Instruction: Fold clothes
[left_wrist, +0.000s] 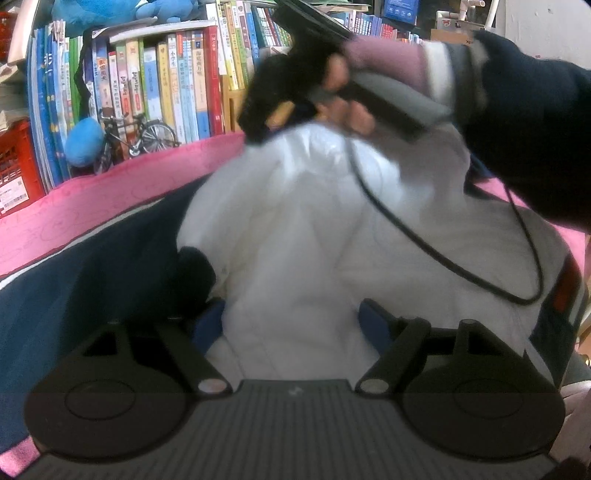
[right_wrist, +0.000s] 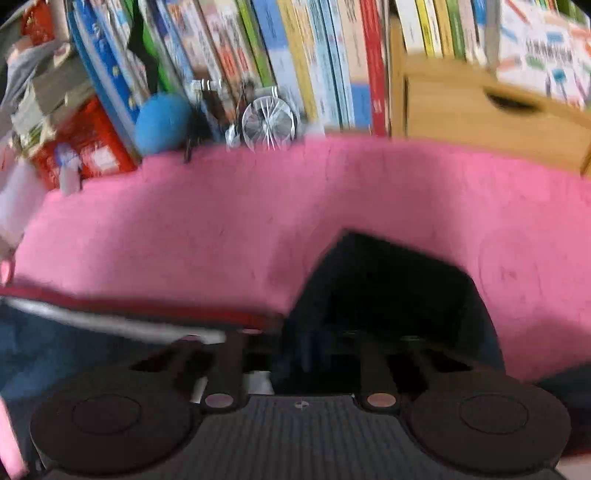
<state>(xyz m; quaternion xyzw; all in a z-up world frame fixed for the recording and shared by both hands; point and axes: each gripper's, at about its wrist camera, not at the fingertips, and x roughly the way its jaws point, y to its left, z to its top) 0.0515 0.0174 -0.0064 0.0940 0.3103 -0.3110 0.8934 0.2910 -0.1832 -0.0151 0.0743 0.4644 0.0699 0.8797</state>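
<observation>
Bookshelves packed with colourful upright books (left_wrist: 177, 85) are lining the back of the room, with a small model bicycle (left_wrist: 140, 138) and a blue plush ball (left_wrist: 84, 142) standing at their foot. A pink patterned cloth-covered tabletop (left_wrist: 110, 199) is spreading out in front of them. The navy and white padded jacket (left_wrist: 303, 236) is lying on it, white lining facing up, navy outer fabric to the left. The left gripper (left_wrist: 291, 314) is hanging over the lining, its blue-tipped fingers (left_wrist: 373, 321) standing wide apart on either side of a white fold, not pressing it. The right gripper (right_wrist: 321, 350), held by a hand (left_wrist: 343, 92) in a dark fingerless glove, is lifting the jacket's far edge; its fingers are clenched on dark navy fabric. A black cable (left_wrist: 443, 254) is trailing across the lining.
</observation>
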